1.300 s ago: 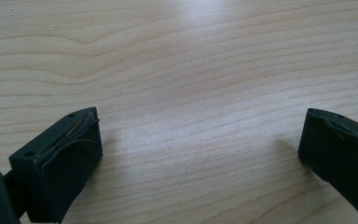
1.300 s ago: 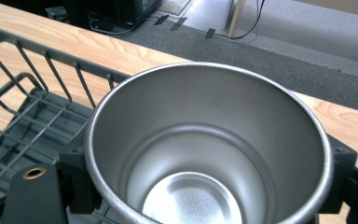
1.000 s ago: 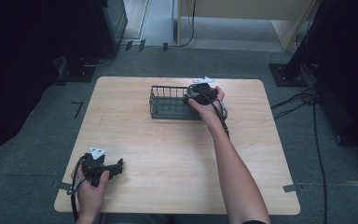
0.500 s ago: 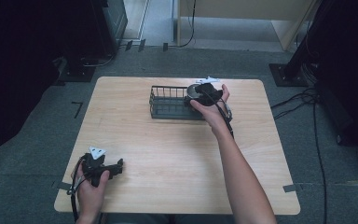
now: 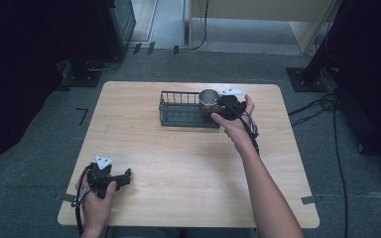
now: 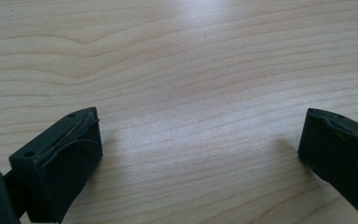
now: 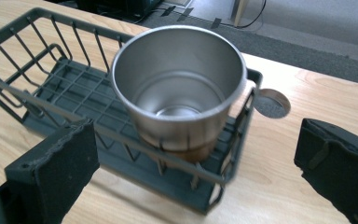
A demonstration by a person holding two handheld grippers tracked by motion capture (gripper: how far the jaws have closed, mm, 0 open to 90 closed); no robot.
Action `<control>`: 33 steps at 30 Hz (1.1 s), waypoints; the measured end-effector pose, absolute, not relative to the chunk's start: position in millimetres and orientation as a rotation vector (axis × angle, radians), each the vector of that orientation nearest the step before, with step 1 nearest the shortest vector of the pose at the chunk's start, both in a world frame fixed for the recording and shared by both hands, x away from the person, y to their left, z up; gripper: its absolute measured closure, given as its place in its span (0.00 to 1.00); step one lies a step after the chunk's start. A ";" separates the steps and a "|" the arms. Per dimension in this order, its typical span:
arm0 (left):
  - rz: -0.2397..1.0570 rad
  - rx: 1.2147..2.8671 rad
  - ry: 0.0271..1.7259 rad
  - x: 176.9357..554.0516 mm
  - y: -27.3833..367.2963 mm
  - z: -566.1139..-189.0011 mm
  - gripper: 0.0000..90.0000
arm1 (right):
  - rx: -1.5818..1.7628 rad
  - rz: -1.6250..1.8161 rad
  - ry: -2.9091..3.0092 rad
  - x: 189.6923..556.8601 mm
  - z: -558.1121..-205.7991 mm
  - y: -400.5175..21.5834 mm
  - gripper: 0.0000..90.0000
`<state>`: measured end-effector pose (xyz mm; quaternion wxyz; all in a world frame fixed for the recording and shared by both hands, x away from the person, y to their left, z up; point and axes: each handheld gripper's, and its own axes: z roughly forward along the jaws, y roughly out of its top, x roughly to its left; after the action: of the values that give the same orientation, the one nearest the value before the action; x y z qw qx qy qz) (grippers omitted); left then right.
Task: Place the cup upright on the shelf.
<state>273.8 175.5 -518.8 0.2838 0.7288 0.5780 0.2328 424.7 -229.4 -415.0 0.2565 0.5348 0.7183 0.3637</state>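
Our right gripper (image 7: 193,177) has just let go: a second ago it sat over the right end of the wire rack (image 5: 178,115) and hid what it carried, and now its fingers (image 7: 51,175) have been opening and stand wide apart with nothing between them. In the high view the right hand (image 5: 233,121) has pulled a little back toward the desk's right side, so the steel cup (image 5: 209,100) is now uncovered.

The cup (image 7: 182,93) stands upright and mouth-up in the right end of the rack (image 7: 51,93), its base on the rack's floor and the front wires crossing before it in the right gripper view. It looks empty, and neither finger touches it.

We judge the placing step as good as done: the cup rests on its own inside the rack, and what remains is to draw our right hand clear without knocking the front rail.

Our left gripper (image 5: 110,177) lies in the left hand (image 5: 98,198) at the near left corner of the desk (image 5: 178,188), as it did a second ago, its fingers (image 6: 67,158) spread over bare wood and holding nothing.
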 end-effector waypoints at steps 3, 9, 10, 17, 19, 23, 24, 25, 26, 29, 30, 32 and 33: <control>0.623 1.950 1.547 273.7 175.5 -518.8 0.00 | 1.446 0.999 1.945 417.8 -415.4 -235.5 0.00; 0.623 1.950 1.547 273.7 175.5 -518.8 0.00 | 1.443 1.008 1.933 404.3 -416.2 -246.0 0.00; 0.624 1.950 1.547 273.8 175.5 -518.9 0.00 | 1.443 1.009 1.931 401.7 -416.6 -248.3 0.00; 0.623 1.950 1.547 273.7 175.5 -518.8 0.00 | 1.448 1.000 1.922 386.7 -422.0 -261.8 0.00; 0.623 1.950 1.547 273.7 175.5 -518.8 0.00 | 1.448 0.997 1.923 384.9 -422.9 -263.5 0.00; 0.623 1.950 1.547 273.7 175.5 -518.8 0.00 | 1.455 0.986 1.918 376.3 -428.4 -271.0 0.00; 0.623 1.950 1.547 273.7 175.5 -518.8 0.00 | 1.455 0.986 1.918 376.3 -428.4 -271.0 0.00; 0.623 1.950 1.547 273.7 175.5 -518.8 0.00 | 1.457 0.984 1.917 374.7 -429.6 -272.4 0.00; 0.623 1.950 1.547 273.7 175.5 -518.8 0.00 | 1.460 0.985 1.916 373.2 -430.8 -273.9 0.00; 0.623 1.950 1.547 273.7 175.5 -518.9 0.00 | 1.464 0.978 1.913 368.9 -434.4 -278.6 0.00; 0.623 1.950 1.547 273.7 175.5 -518.8 0.00 | 1.468 0.976 1.913 367.8 -435.2 -279.6 0.00; 0.623 1.950 1.547 273.7 175.5 -518.8 0.00 | 1.470 0.970 1.911 365.3 -437.3 -282.5 0.00; 0.623 1.950 1.547 273.7 175.5 -518.8 0.00 | 1.474 0.969 1.908 363.6 -438.6 -284.4 0.00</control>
<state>273.7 175.5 -518.8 0.2838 0.7288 0.5780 0.2329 363.6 -284.4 -438.6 0.2679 0.5466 0.7074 0.3592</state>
